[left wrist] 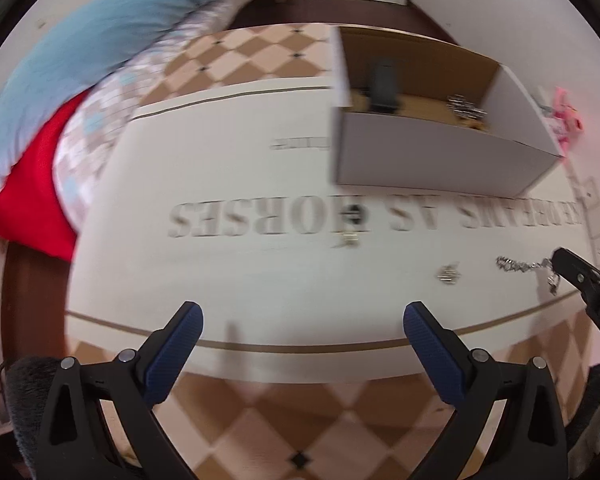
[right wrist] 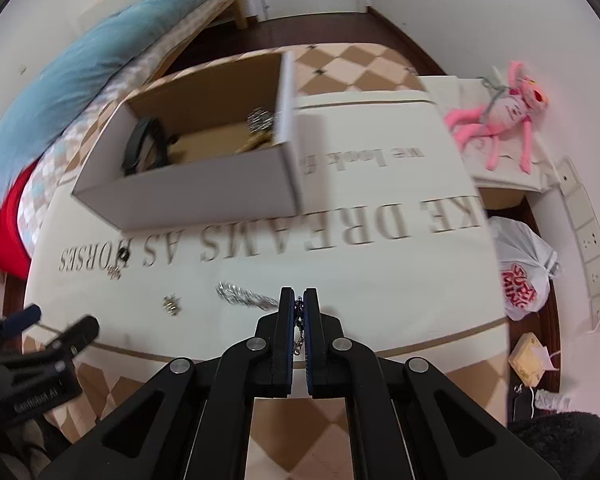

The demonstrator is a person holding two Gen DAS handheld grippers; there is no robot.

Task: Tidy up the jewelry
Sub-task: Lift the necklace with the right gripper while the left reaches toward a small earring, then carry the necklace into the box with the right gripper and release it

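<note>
Chain (right wrist: 299, 326) between closed right tongs (right wrist: 299, 300)

Open box (right wrist: 204, 196) on mat (right wrist: 380, 280), far side; bracelet (right wrist: 144, 144) and chains (right wrist: 260, 120) inside. Chain (right wrist: 240, 295), small clasp (right wrist: 171, 305), earrings (right wrist: 118, 266) on mat before box. Plush toy (right wrist: 496, 116) right, behind mat.
</note>
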